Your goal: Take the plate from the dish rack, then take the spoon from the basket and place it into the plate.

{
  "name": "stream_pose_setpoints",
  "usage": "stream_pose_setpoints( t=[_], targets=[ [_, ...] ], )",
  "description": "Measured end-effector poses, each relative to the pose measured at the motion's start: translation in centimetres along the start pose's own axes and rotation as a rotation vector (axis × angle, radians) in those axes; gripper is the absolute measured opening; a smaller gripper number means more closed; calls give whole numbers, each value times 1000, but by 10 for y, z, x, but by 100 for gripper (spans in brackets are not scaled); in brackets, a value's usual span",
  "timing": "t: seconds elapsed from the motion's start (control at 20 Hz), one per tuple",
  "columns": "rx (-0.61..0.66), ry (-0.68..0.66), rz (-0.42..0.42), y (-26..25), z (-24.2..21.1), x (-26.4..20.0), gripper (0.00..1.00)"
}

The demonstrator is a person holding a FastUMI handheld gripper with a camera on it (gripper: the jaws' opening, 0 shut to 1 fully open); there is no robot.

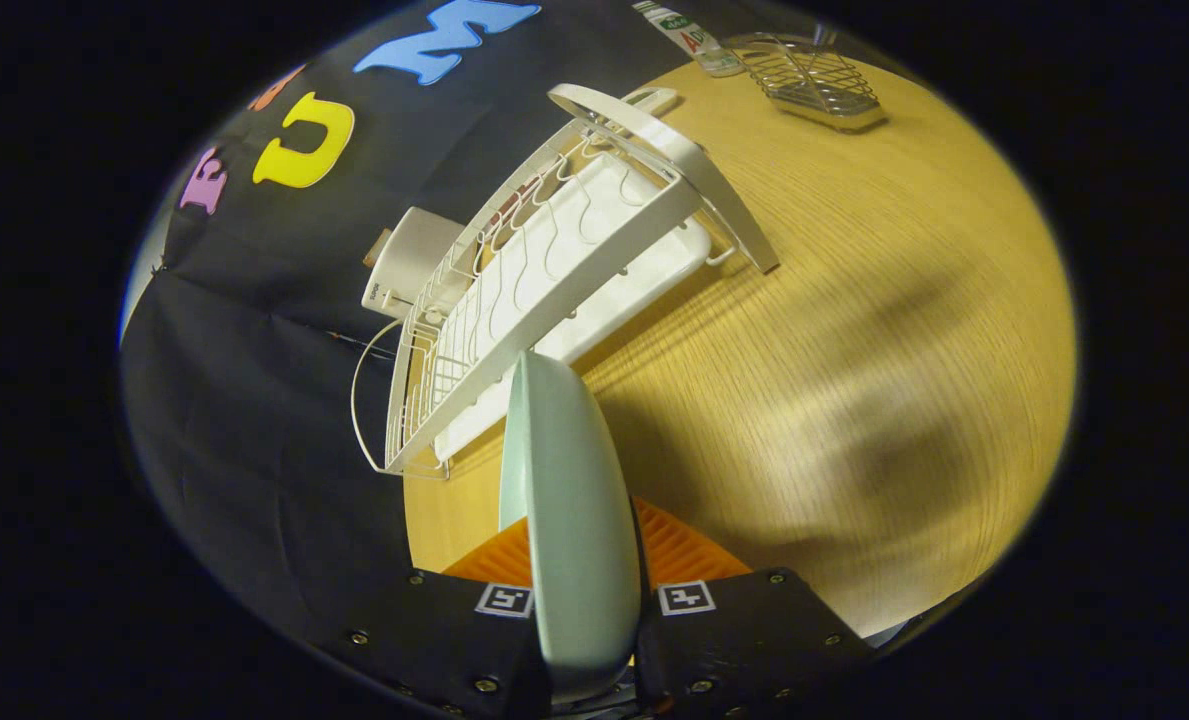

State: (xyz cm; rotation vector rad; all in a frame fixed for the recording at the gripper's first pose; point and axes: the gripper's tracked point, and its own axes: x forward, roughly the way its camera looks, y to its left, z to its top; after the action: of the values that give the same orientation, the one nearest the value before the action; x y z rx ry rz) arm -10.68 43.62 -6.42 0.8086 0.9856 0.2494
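Gripper view: pale mint-green plate (572,520), smooth and glossy, seen edge-on and upright, clamped between the two orange ribbed fingers (676,548) of the gripper (586,560), both pads pressing on its faces. Rose from between the fingers toward the dish rack (554,270), lifted clear of its wires. Just beyond the plate's top edge, the white wire rack with its white drip tray, standing on the wooden table (854,330). Farther off, at the table's far end, a wire basket (819,80) beside a bottle (694,35). Behind the rack, a white boxy item (409,260) against the black cloth wall.
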Motion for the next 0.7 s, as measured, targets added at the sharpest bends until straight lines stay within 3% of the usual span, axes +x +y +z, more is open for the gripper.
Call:
stream_pose_setpoints(
  t=[0.15,0.2,0.25,0.7],
  targets=[
    [-17,11,-57,-11,0,3,33],
    [-20,5,-56,-11,3,2,44],
    [-33,2,-66,-12,4,1,46],
    [-152,-24,-196,-22,15,-11,61]
  ],
)
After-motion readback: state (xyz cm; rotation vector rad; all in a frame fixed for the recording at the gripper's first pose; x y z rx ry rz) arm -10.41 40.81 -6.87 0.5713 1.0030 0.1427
